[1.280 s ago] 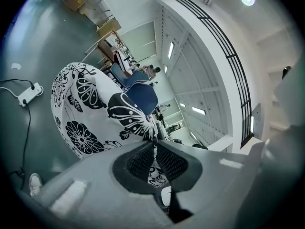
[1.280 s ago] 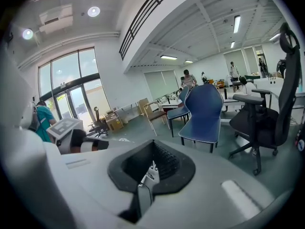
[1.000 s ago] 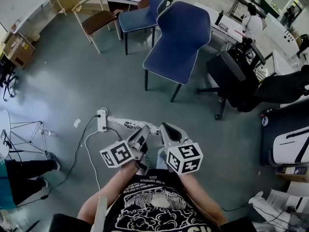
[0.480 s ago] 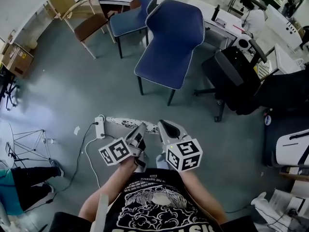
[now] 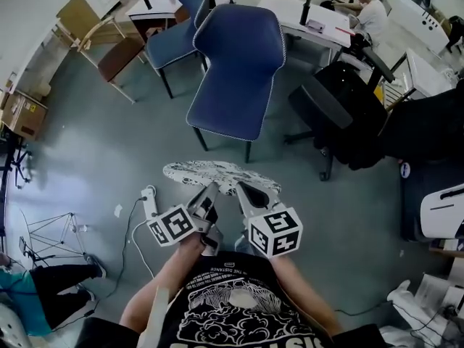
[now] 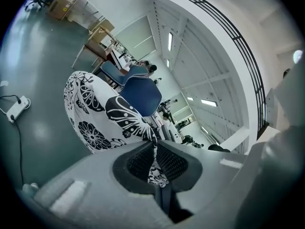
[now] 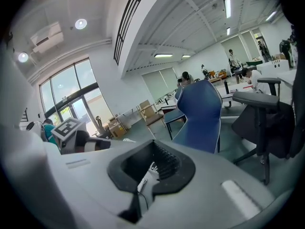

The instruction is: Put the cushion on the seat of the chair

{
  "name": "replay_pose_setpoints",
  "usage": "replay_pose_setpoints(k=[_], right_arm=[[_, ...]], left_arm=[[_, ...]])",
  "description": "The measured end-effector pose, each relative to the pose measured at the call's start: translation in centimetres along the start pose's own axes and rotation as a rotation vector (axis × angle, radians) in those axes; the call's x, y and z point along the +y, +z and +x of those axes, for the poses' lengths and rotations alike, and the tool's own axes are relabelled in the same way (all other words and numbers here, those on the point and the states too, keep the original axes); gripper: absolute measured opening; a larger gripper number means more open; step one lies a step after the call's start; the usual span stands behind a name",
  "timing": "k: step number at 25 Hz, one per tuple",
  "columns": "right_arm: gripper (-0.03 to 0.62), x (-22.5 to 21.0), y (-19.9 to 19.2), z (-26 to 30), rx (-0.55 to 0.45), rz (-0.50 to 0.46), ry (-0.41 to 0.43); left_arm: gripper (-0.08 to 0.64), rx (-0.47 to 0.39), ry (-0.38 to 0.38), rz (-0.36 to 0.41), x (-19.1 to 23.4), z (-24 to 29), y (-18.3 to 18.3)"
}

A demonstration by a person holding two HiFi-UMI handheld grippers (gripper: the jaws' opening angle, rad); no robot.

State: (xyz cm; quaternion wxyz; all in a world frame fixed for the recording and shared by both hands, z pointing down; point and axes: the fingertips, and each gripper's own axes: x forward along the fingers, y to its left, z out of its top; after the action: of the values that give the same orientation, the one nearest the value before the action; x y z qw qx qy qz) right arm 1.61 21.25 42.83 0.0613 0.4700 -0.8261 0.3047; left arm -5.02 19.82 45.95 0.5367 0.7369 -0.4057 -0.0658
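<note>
The cushion is white with a black flower and butterfly print. It hangs in the air just ahead of me, held flat by its near edge. My left gripper is shut on that edge, and the fabric is pinched between its pads. My right gripper is shut on the same edge further right; a strip of white cloth shows between its jaws. The blue chair stands just beyond the cushion with its seat bare. It also shows over the cushion and ahead as the blue chair.
A black office chair stands right of the blue chair. A second blue chair and a wooden chair are behind on the left. A power strip and its cable lie on the floor at my left. A person sits at a far table.
Both grippers have carried the cushion forward toward the blue chair, which now sits closer and lower in the head view. The cushion shows broader and flatter than before.
</note>
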Motion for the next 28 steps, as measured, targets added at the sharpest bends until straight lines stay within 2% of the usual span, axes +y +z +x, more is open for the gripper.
replay_pose_setpoints(k=[7, 15, 28], right_arm=[[-0.003, -2.2, 0.8, 0.0, -0.011, 0.02, -0.011], [-0.003, -2.6, 1.5, 2.1, 0.016, -0.005, -0.009], [-0.003, -4.4, 4.1, 8.2, 0.047, -0.012, -0.034]], left_arm=[[0.015, -0.02, 0.006, 0.006, -0.4, 1.7, 1.2], [0.015, -0.035, 0.021, -0.045, 1.9, 2.8, 2.9], [0.015, 0.026, 0.044, -0.084, 5.6, 7.1, 7.2]])
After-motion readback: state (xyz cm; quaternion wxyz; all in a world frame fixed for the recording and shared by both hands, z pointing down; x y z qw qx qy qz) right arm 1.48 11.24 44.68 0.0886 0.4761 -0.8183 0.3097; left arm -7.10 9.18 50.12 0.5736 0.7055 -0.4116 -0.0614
